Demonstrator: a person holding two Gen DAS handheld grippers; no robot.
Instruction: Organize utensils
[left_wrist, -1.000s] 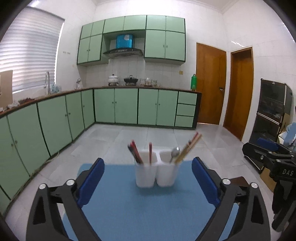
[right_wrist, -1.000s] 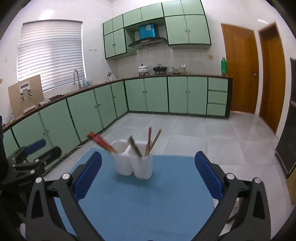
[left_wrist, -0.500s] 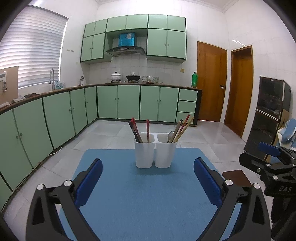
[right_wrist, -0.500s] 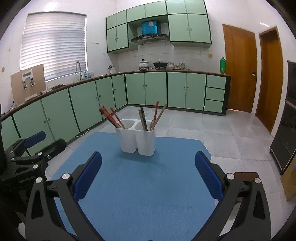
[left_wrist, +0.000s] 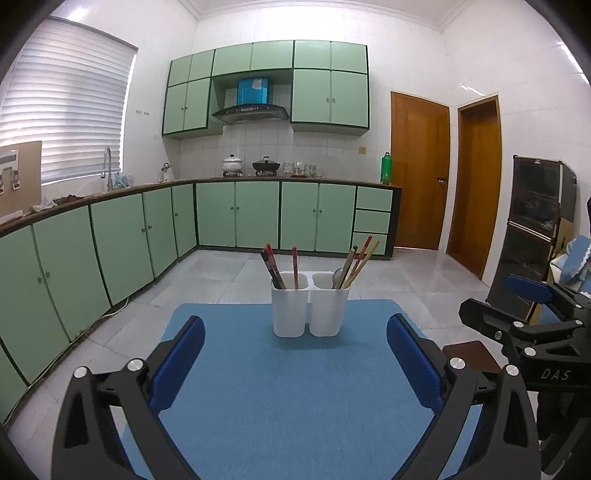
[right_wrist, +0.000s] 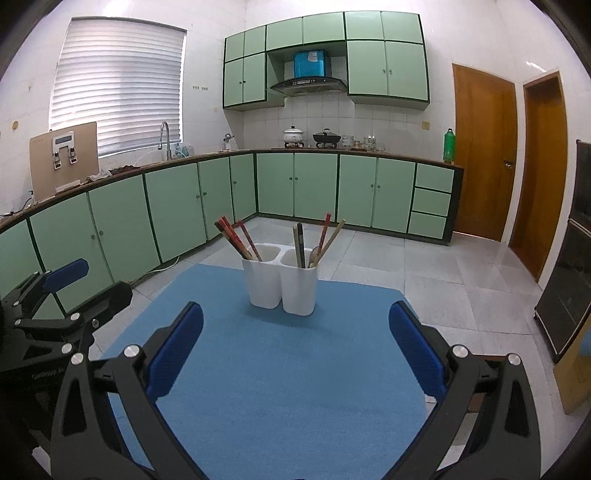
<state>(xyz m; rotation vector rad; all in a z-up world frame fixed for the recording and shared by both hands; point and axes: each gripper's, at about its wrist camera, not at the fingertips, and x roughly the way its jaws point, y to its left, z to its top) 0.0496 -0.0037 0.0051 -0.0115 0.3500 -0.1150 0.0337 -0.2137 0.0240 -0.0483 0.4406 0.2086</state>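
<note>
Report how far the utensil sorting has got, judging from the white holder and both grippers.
Done: every utensil in view stands in the white two-compartment plastic holder on the blue mat: red and dark chopsticks in its left cup, a metal spoon with light wooden chopsticks in its right. In hand: nothing; the left gripper and right gripper are open and empty. Left: no loose utensil shows on the mat.
</note>
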